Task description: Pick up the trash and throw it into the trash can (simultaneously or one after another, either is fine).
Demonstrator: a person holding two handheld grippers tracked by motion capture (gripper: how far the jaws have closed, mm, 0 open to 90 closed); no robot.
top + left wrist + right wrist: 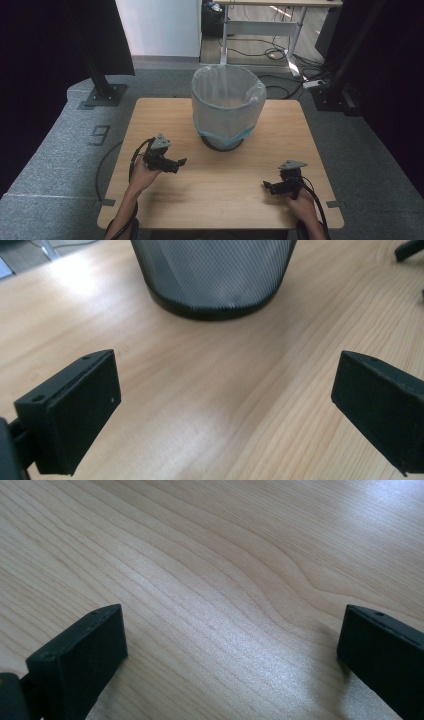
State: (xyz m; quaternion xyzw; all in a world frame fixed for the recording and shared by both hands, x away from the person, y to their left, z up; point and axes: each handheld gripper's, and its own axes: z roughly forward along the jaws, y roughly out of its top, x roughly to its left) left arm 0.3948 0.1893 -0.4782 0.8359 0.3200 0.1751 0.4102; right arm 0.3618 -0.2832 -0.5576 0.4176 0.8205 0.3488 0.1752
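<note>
- One wooden table (165, 115) carries everything, its long side running left to right in the high view, with grey floor around it.
- One mesh waste bin (227, 107) stands upright at the far middle of the table, its long axis vertical and its open mouth pointing straight up; a pale plastic liner (220, 122) is folded over its rim and hangs partway down the outside, leaving the dark base ring bare.
- In the left gripper view the bin's black mesh wall (215, 270) and base rest flat on the wood, ahead of the jaws and apart from them.
- The left hand-held gripper (182, 161) sits near the bin's base, to its left and nearer the person, pointing right across the table; its jaws stand wide apart with nothing between them but bare wood.
- The right hand-held gripper (265, 184) is low over the near right part of the table, well apart from the bin, pointing left; its jaws too are spread wide and grip nothing.
- The left hand (145, 172) and the right hand (301, 200) each hold their gripper from the near edge.
</note>
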